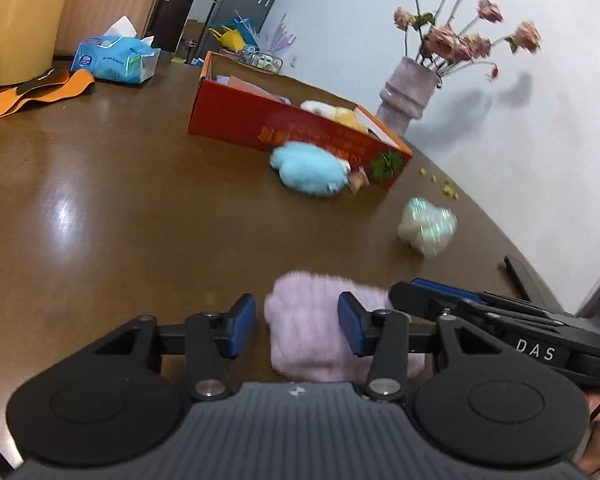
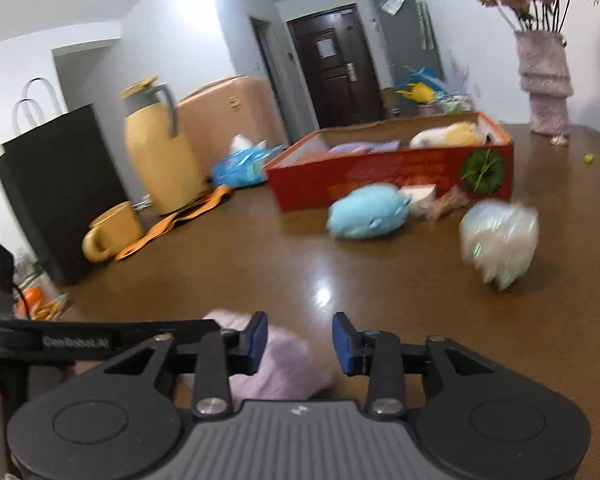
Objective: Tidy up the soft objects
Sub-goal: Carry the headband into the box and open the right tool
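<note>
Soft toys: a pink plush (image 1: 300, 332) is seen on the table (image 1: 120, 208), well in front of the red box (image 1: 260, 124)
Left gripper (image 1: 297, 326): jaws part-open around the pink plush, pads not seen pressing it
Right gripper (image 2: 300, 342): jaws part-open, nothing gripped, pink plush at its left pad
Red box: a yellow-and-white plush (image 2: 448, 135) and something lilac (image 2: 364, 147) are held inside
Before the box: a blue plush (image 1: 308, 174) and a white iridescent one (image 1: 428, 226)

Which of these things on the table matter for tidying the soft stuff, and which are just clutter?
For the job: pink plush, blue plush, white plush, red box.
Lying about: tissue pack, yellow jug, yellow mug, vase, black bag.
</note>
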Available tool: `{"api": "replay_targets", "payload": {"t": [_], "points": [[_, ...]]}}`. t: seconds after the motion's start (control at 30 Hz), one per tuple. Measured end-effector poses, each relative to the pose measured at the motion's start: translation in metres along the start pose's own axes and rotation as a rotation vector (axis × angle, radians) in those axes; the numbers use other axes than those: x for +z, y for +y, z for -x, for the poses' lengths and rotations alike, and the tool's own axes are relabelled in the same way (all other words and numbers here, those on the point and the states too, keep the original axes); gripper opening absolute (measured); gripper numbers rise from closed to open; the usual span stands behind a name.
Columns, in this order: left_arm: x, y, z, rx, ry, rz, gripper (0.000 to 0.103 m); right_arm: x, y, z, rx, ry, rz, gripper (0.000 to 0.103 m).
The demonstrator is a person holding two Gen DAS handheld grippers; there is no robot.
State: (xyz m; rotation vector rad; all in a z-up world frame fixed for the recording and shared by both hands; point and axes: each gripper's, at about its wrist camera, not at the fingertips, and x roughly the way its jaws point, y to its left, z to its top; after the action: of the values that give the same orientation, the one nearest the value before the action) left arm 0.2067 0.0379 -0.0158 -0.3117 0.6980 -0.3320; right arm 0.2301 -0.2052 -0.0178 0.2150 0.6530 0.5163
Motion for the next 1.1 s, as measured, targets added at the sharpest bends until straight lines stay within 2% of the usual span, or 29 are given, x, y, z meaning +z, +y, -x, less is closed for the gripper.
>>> {"api": "replay_targets", "payload": {"t": [0.07, 0.17, 0.27, 0.37, 0.47, 0.6, 0.63, 0.7, 0.8, 0.83, 0.87, 1.0, 1.1], "points": [[-0.011, -0.001, 0.006, 0.010, 0.001, 0.009, 0.046, -0.015, 0.005, -0.002, -0.011, 0.027, -0.001, 0.039], [-0.020, -0.005, 0.011, 0.029, -0.008, -0.011, 0.047, -0.030, 0.011, 0.002, -0.034, 0.002, 0.012, 0.039], [-0.021, -0.011, 0.013, 0.048, -0.017, -0.048, 0.047, -0.026, 0.016, 0.011, -0.037, -0.020, 0.017, 0.039], [-0.022, -0.012, 0.013, 0.045, -0.013, -0.046, 0.047, -0.020, 0.013, 0.011, -0.005, -0.040, -0.034, 0.039], [-0.018, -0.011, 0.017, 0.007, -0.006, -0.041, 0.049, -0.026, 0.010, -0.004, -0.035, 0.010, -0.088, 0.037], [-0.011, -0.002, 0.022, -0.066, -0.041, 0.029, 0.050, -0.035, 0.007, -0.001, -0.027, -0.016, -0.093, 0.037], [-0.010, -0.003, 0.020, -0.060, -0.035, 0.031, 0.049, -0.036, 0.006, -0.001, -0.022, -0.014, -0.097, 0.036], [-0.012, -0.004, 0.012, -0.038, -0.007, 0.015, 0.031, -0.035, 0.004, -0.002, -0.015, -0.009, -0.098, 0.036], [-0.018, -0.005, 0.011, -0.031, -0.018, -0.020, 0.028, -0.034, 0.003, -0.002, -0.005, 0.000, -0.097, 0.034], [-0.018, -0.006, 0.012, -0.035, -0.022, -0.031, 0.027, -0.033, 0.001, -0.003, 0.015, 0.008, -0.112, 0.024], [-0.016, -0.006, 0.012, -0.043, -0.027, -0.031, 0.026, -0.032, -0.002, -0.003, 0.039, 0.016, -0.137, 0.020], [0.007, -0.010, 0.005, -0.112, -0.060, -0.031, 0.023, -0.011, -0.004, -0.003, 0.050, -0.008, -0.119, 0.015], [0.061, -0.021, -0.007, -0.188, -0.132, -0.046, 0.023, 0.032, -0.015, -0.001, 0.043, -0.096, -0.080, 0.015]]}}
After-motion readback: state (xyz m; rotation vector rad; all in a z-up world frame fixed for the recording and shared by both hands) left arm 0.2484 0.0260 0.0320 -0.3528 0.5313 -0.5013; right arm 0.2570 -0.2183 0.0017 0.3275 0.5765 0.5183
